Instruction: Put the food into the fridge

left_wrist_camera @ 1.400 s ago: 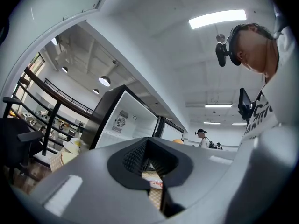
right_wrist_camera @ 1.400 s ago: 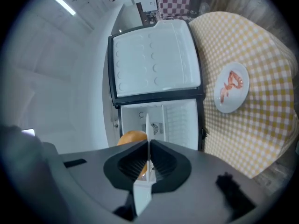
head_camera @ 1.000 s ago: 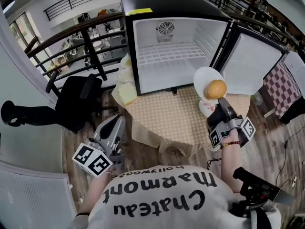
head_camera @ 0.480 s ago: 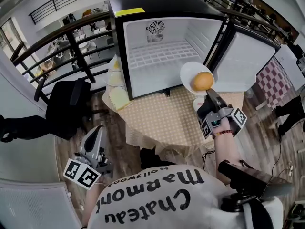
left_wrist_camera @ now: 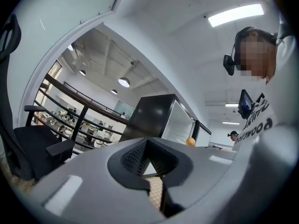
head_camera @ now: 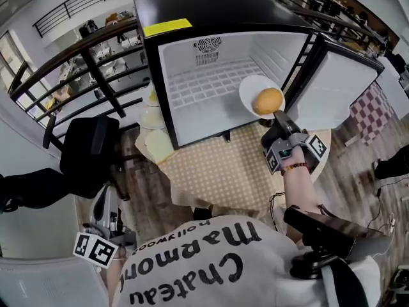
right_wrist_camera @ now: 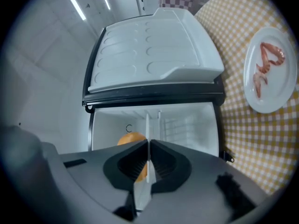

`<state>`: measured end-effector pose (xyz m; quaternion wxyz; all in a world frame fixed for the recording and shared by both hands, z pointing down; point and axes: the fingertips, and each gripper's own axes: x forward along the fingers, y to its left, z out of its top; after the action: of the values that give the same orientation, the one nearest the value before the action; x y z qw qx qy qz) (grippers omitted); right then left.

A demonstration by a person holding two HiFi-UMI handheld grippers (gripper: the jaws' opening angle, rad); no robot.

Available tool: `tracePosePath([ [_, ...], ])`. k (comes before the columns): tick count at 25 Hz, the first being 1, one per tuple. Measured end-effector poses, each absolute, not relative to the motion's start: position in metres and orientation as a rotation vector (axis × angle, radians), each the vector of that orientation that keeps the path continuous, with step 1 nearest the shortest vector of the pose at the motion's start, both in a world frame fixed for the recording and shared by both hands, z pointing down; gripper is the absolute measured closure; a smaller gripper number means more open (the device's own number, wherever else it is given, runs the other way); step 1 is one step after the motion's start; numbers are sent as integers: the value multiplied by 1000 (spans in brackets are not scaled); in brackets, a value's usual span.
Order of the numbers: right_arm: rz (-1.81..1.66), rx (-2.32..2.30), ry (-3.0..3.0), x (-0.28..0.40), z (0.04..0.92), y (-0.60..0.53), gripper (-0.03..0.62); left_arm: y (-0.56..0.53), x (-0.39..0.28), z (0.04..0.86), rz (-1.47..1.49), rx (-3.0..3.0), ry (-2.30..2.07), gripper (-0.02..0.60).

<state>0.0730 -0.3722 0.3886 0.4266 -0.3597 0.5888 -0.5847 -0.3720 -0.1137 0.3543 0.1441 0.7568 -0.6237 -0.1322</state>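
The black mini fridge (head_camera: pixel 211 18) stands on the table with its door (head_camera: pixel 332 88) swung open to the right and its white inside bare. My right gripper (head_camera: pixel 276 121) is shut on the rim of a white plate (head_camera: pixel 248 87) that carries a round orange food item (head_camera: pixel 268 100). The plate hangs at the fridge's opening, by its right side. In the right gripper view the plate's edge (right_wrist_camera: pixel 148 171) sits between the jaws, with the orange food (right_wrist_camera: pixel 130 139) behind. My left gripper (head_camera: pixel 105 196) hangs low at the left, off the table, shut and holding nothing.
The table has a yellow checked cloth (head_camera: pixel 217 165). A white plate with pink shrimp-like food (right_wrist_camera: pixel 271 73) lies on it right of the fridge. Stacked plates (head_camera: pixel 152 117) sit left of the fridge. A black office chair (head_camera: pixel 89 146) and a railing (head_camera: pixel 96 62) stand at left.
My right gripper has carried the plate with the orange food up and forward to the fridge's opening. My left gripper has sunk lower and further left.
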Motion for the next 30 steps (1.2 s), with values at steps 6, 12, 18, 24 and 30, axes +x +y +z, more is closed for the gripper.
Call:
tracePosePath([
  [6, -1457, -955, 1427, 66, 394, -407, 565, -146, -387, 358, -382, 2146, -1789, 577],
  [12, -1457, -1034, 1403, 58, 401, -431, 565, -169, -383, 374, -388, 2134, -1736, 577],
  [18, -1448, -1071, 1389, 50, 399, -447, 565, -174, -389, 388, -407, 2095, -1727, 577],
  [24, -1432, -1077, 1415, 43, 391, -462, 566, -170, -394, 395, -432, 2071, -1736, 577],
  [30, -1433, -1131, 1444, 33, 391, -476, 565, -166, -395, 394, -430, 2098, -1726, 577],
])
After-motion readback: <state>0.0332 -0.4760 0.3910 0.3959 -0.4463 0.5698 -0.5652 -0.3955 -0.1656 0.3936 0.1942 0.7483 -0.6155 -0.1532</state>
